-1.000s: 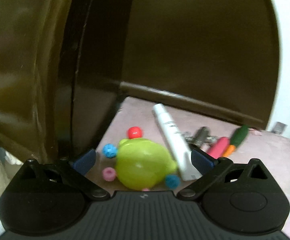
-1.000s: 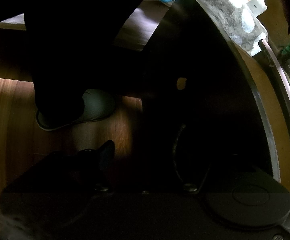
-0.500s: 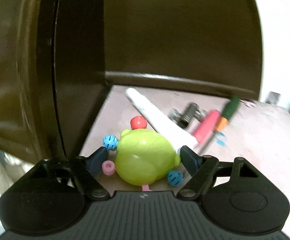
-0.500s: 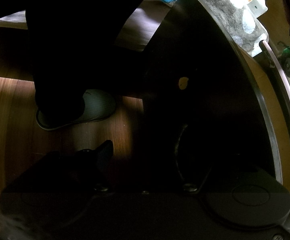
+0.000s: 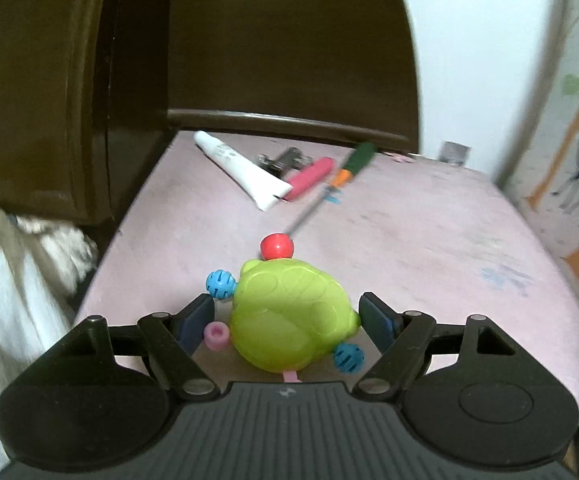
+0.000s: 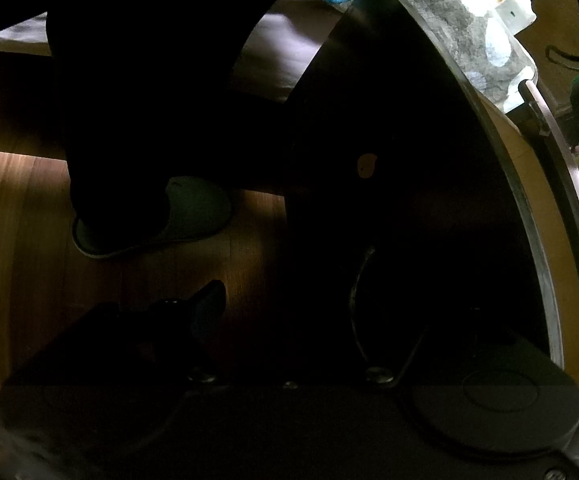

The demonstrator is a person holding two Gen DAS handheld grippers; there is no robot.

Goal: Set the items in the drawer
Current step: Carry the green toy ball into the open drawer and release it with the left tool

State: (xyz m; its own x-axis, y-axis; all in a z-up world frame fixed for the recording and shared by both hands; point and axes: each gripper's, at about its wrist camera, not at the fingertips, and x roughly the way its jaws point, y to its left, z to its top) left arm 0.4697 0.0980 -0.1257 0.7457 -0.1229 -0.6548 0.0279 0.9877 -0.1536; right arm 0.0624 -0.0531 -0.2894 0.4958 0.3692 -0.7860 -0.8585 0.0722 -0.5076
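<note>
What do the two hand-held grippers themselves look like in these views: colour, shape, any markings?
The left hand-held gripper is black plastic: a ribbed central body bearing a small pale mark, rounded housings either side, and angled link arms with silver pivot screws. Its fingers carry dark blue pads. The right hand-held gripper appears to be the same build, but it sits in deep shadow; only a bluish pad, silver screws and one round housing show.

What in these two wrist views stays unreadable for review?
- Right wrist view: right gripper sits in deep shadow; whether its jaws hold anything cannot be told.
- Left wrist view: green toy underside hidden by gripper body; white tube print too small.
</note>
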